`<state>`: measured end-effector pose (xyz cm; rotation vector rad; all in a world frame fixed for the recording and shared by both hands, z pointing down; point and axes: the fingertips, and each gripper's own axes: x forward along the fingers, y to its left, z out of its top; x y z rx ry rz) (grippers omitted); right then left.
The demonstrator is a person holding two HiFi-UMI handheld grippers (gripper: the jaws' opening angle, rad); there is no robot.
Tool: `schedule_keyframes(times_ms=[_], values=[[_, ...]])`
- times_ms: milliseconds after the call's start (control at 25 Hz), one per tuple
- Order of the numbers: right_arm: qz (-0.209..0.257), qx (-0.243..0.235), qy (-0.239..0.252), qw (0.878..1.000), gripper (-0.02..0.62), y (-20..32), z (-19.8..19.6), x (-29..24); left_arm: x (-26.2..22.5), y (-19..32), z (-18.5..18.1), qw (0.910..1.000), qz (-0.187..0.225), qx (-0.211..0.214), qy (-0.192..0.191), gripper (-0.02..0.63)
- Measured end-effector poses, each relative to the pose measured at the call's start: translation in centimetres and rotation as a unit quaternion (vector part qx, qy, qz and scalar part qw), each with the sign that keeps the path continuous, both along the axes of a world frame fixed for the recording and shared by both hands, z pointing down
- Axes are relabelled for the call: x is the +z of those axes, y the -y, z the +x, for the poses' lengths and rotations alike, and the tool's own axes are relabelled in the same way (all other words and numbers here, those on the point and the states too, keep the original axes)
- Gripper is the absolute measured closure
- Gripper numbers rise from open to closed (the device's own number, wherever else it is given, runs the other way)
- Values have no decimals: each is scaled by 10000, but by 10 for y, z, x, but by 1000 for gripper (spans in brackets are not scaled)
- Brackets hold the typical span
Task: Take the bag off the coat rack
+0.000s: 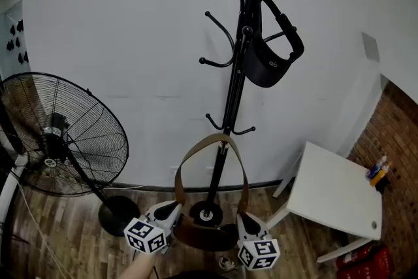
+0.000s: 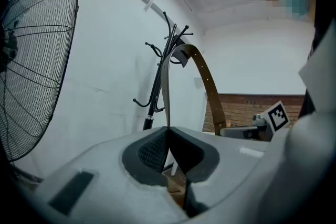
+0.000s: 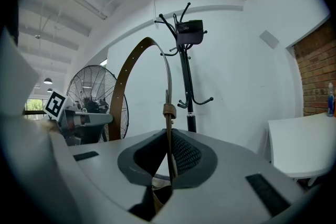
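A brown bag (image 1: 206, 235) hangs low in front of the black coat rack (image 1: 236, 75), held between my two grippers. Its brown strap (image 1: 196, 153) arches up free of the hooks, as the left gripper view (image 2: 207, 81) and right gripper view (image 3: 126, 81) also show. My left gripper (image 1: 171, 211) is shut on the strap's left end, which runs up out of the jaws (image 2: 168, 136). My right gripper (image 1: 247, 225) is shut on the strap's right end by its keeper loop (image 3: 169, 157). A black bag (image 1: 268, 62) hangs from an upper hook.
A large black pedestal fan (image 1: 59, 134) stands at the left on the wooden floor. A white table (image 1: 336, 196) stands at the right by a brick wall, with bottles (image 1: 377, 173) beyond it. The rack's round base (image 1: 208, 212) sits just behind the brown bag.
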<state>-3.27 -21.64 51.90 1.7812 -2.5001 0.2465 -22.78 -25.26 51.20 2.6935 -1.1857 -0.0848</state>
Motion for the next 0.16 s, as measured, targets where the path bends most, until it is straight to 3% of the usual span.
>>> schedule_keyframes(times_ms=[160], values=[[5, -26, -7, 10000, 569, 0, -1, -3, -2, 0, 1, 10000, 18, 9, 1, 588]])
